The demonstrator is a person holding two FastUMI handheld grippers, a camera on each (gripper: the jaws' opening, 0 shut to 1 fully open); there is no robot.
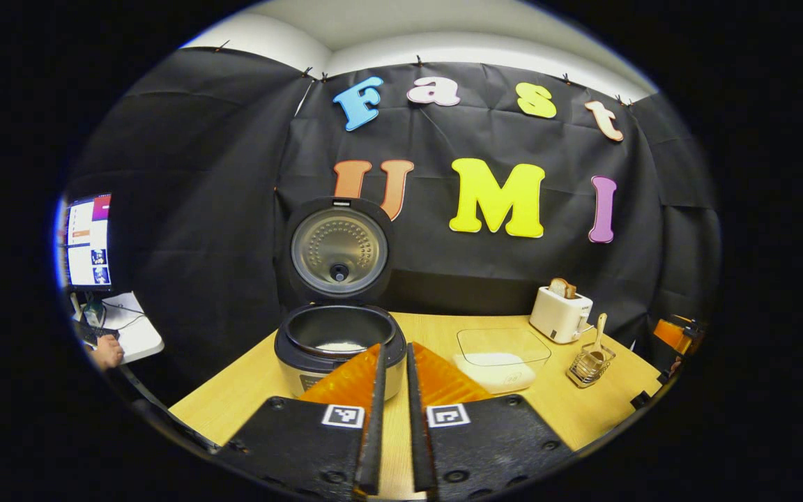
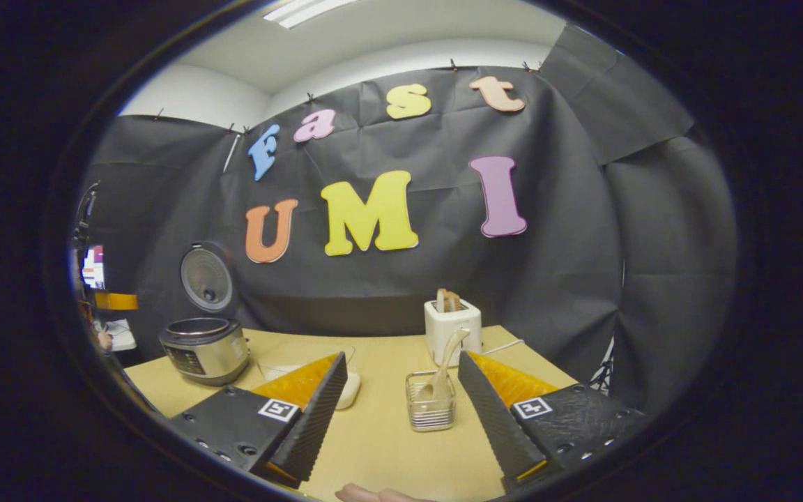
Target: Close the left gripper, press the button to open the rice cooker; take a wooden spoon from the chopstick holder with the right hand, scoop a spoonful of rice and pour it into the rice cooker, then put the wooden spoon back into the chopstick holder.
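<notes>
The rice cooker (image 1: 337,348) stands on the wooden table with its lid (image 1: 339,249) swung up, and white rice shows at the bottom of its pot. My left gripper (image 1: 393,348) is shut with nothing between its fingers, just in front of the cooker's right side. The wooden spoon (image 2: 445,362) stands in the wire chopstick holder (image 2: 431,401). My right gripper (image 2: 401,366) is open, its fingers spread on either side of the holder and a little short of it. A clear container with rice (image 1: 502,357) lies between cooker and holder.
A white toaster (image 2: 452,329) with bread in it stands at the back right of the table (image 2: 387,446). A monitor (image 1: 89,240) and a small side desk with a person's hand (image 1: 105,351) are off to the left. A fingertip (image 2: 373,494) shows at the table's near edge.
</notes>
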